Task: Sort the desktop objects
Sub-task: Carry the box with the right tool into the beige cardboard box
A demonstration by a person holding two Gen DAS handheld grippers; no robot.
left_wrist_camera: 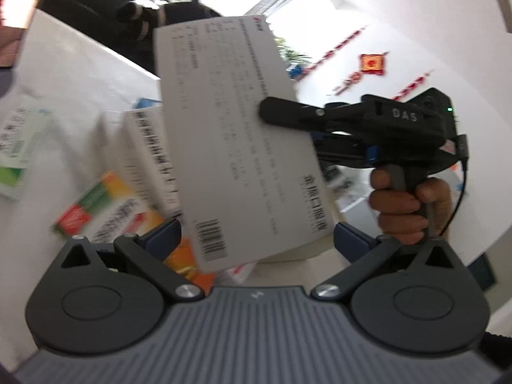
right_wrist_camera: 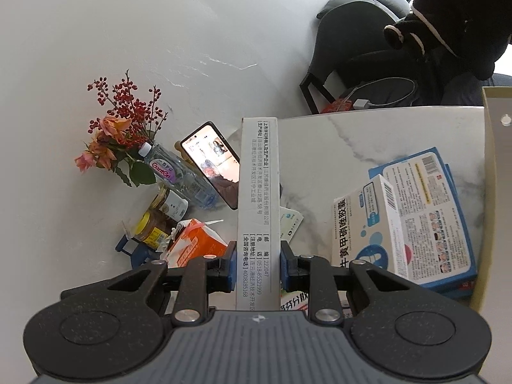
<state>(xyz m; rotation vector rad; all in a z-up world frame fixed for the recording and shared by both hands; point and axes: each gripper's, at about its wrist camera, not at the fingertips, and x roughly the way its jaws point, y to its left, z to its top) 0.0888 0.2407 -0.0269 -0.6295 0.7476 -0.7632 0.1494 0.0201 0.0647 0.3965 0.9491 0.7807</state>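
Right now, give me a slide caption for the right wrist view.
Right gripper clamps a white medicine box above a marble table strewn with boxes.

White wall [right_wrist_camera: 96, 32], marble tabletop [right_wrist_camera: 368, 134]

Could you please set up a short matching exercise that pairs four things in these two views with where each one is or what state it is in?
Things:
1. grey box
2. phone
3. water bottle
4. left hand-held gripper

Places or states:
A. beside the flowers, in front of the wall
B. open, nothing between its pads
C. clamped in the right hand-held gripper
D. propped up, screen lit

Pairs: 1-C, 2-D, 3-A, 4-B
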